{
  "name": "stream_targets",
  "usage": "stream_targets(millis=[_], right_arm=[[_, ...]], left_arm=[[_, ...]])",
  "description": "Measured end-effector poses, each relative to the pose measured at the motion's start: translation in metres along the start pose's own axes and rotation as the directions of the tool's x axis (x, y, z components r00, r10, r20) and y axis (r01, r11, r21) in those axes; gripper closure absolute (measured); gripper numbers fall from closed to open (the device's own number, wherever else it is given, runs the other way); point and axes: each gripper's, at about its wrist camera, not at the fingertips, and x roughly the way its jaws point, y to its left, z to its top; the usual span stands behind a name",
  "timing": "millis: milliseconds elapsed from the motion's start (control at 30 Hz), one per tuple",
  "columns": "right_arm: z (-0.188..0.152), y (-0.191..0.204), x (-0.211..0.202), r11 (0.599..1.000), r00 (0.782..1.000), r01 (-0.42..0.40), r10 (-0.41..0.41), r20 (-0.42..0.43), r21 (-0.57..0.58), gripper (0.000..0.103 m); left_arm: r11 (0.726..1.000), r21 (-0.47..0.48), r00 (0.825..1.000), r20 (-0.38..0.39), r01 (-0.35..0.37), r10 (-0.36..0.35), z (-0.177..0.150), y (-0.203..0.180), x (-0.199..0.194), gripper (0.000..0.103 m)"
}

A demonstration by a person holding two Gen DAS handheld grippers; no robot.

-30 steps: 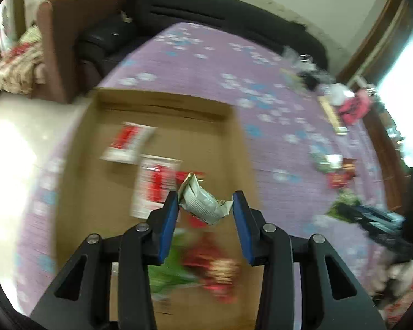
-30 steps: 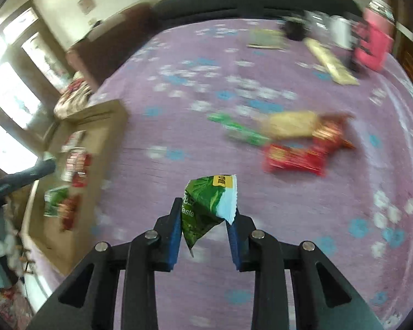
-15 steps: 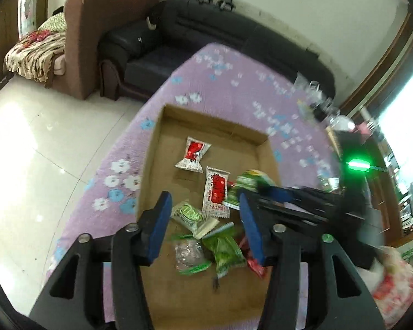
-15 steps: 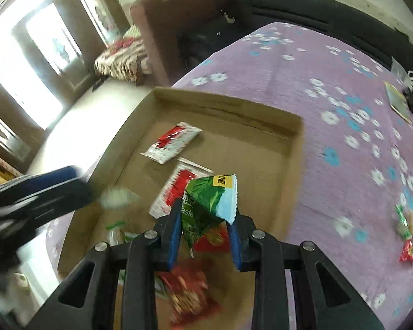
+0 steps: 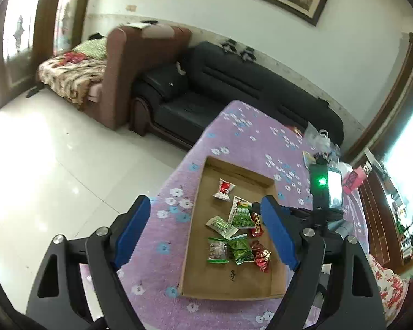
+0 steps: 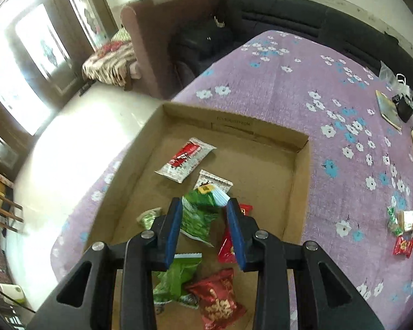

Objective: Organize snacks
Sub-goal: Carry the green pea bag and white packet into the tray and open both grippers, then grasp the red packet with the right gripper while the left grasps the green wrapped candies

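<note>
A shallow cardboard box [image 5: 234, 295] [image 6: 297, 181] lies on a purple flowered table and holds several snack packets. My left gripper [image 5: 206, 236] is open and empty, raised high above the box's left side. My right gripper [image 6: 203, 228] hangs low over the box with its jaws parted. A green snack packet [image 6: 198, 217] [image 5: 242, 217] lies between and below them on the other packets; I cannot tell if the pads touch it. Red packets [image 6: 220, 299] lie near the box's front.
More loose snacks [image 6: 404, 231] lie on the tablecloth at the right. A flat booklet [image 6: 388, 107] and a bag sit at the far right. A black sofa [image 5: 234, 82] and a brown armchair [image 5: 129, 66] stand behind the table. White floor is at the left.
My left gripper dropped its silver packet in the box, opened wide and rose. My right gripper carried the green packet over the box, lowered and opened its jaws.
</note>
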Motion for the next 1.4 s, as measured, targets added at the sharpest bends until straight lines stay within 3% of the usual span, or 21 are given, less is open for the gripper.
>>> stream_targets(millis=[100,267,433,533,667,800,933,1000,1067,1200,1400], right_arm=[[-0.003,-0.006,-0.009,1.000,0.999,-0.025,0.024,0.030,0.003,0.071],[-0.017,-0.029,-0.032,0.997,0.996,-0.064,0.061,0.065,0.038,0.071],[-0.029,-0.052,-0.053,0.995,0.992,-0.088,0.082,0.096,0.057,0.070],[-0.036,-0.059,-0.063,0.995,0.989,-0.092,0.086,0.119,0.043,0.070],[-0.049,-0.077,-0.071,0.990,0.986,-0.117,0.107,0.131,0.075,0.070],[-0.070,-0.107,-0.085,0.978,0.979,-0.145,0.120,0.164,0.151,0.070],[-0.095,-0.147,-0.112,0.967,0.975,-0.128,0.082,0.207,0.219,0.070],[-0.107,-0.169,-0.127,0.966,0.974,-0.089,0.033,0.224,0.242,0.070],[-0.123,-0.198,-0.141,0.957,0.973,-0.051,-0.017,0.232,0.286,0.070],[-0.151,-0.251,-0.155,0.921,0.975,0.033,-0.115,0.189,0.389,0.068],[-0.156,-0.294,-0.141,0.883,0.986,0.069,-0.130,0.101,0.465,0.068]], left_arm=[[0.999,-0.047,1.000,0.004,-0.022,0.022,-0.005,-0.001,-0.018,0.021],[0.993,-0.022,0.992,0.033,-0.118,0.119,-0.009,-0.025,-0.050,0.021],[0.967,0.070,0.964,0.125,-0.244,0.235,-0.002,-0.065,-0.086,0.020],[0.946,0.101,0.941,0.178,-0.309,0.288,-0.003,-0.089,-0.102,0.011],[0.942,0.145,0.950,0.123,-0.302,0.285,-0.005,-0.111,-0.085,0.012],[0.971,0.165,0.985,0.050,-0.172,0.166,-0.005,-0.136,-0.054,0.012],[0.980,0.199,0.999,0.019,-0.030,0.027,-0.006,-0.171,-0.023,0.012],[0.974,0.226,1.000,-0.013,-0.001,0.004,-0.010,-0.186,-0.005,0.012],[0.971,0.235,0.997,-0.067,0.055,-0.040,-0.019,-0.199,0.023,0.012],[0.959,0.267,0.982,-0.183,0.093,-0.044,-0.041,-0.222,0.079,0.014],[0.922,0.320,0.939,-0.327,0.220,-0.111,-0.065,-0.246,0.145,0.015]])
